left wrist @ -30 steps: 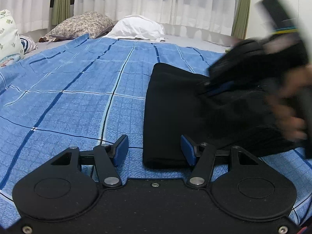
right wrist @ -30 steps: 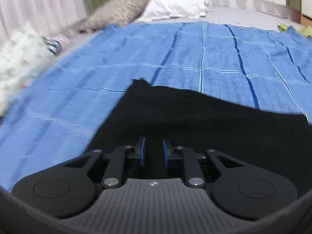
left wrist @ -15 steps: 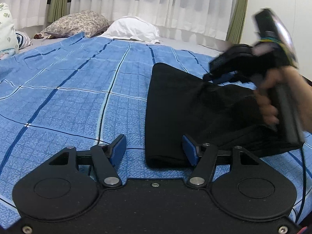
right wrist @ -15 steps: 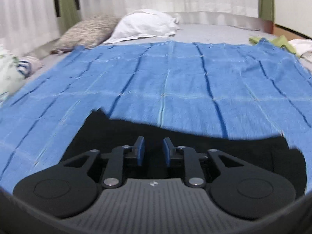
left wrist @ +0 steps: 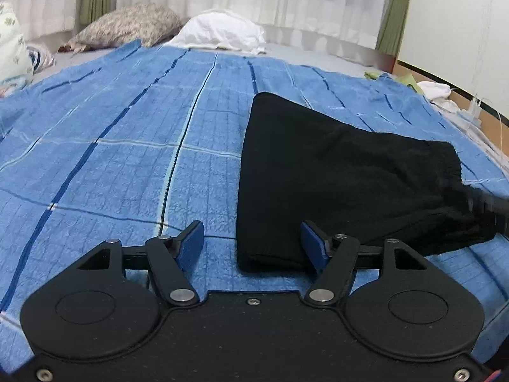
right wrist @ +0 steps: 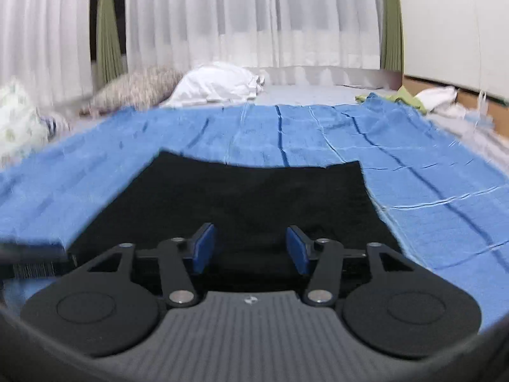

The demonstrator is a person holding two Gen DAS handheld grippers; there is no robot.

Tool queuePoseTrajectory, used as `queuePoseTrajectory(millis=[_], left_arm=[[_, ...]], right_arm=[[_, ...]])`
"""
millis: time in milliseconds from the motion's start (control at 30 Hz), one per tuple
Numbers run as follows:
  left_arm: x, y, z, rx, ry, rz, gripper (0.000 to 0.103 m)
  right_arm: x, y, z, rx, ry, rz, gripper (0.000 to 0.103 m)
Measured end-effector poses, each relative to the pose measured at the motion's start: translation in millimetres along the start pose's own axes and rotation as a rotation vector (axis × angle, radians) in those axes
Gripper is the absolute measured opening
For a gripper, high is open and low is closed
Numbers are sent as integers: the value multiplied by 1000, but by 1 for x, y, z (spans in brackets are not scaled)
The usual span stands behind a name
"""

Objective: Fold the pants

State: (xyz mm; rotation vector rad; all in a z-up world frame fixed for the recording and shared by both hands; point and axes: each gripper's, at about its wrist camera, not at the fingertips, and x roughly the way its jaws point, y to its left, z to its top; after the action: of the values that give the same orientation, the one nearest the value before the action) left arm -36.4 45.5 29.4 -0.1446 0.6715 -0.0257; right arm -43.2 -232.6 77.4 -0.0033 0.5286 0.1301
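Blue checked bedspread (left wrist: 127,165) covers bed, curtains (right wrist: 254,16) at 12. Folded black pants (left wrist: 318,175) at 2 o'clock; bare spread leftward. Your left tool (left wrist: 251,242) wide, right tool (right wrist: 251,248) just opening; both empty.

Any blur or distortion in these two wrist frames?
Left wrist: sharp on the black pants, smear only at right edge, fisheye bends the blue blanket. Right wrist: motion blur throughout, worst at left; pants an undetailed dark patch.
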Motion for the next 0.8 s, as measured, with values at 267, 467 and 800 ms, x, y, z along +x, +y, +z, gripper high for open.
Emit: queuePoseTrajectory(millis=[267,467,800], left_arm=[[-25,-31,-10,49,28,13,78],[-26,-56,-23,72,58,4,95],[-12,-74,-35,141,53,69,103]], right_arm=[[-24,-22,-40,99,74,15,74],[-35,-24,-49,41,108,-21,91],[-17,-24,-46,-21,211,-15,103]])
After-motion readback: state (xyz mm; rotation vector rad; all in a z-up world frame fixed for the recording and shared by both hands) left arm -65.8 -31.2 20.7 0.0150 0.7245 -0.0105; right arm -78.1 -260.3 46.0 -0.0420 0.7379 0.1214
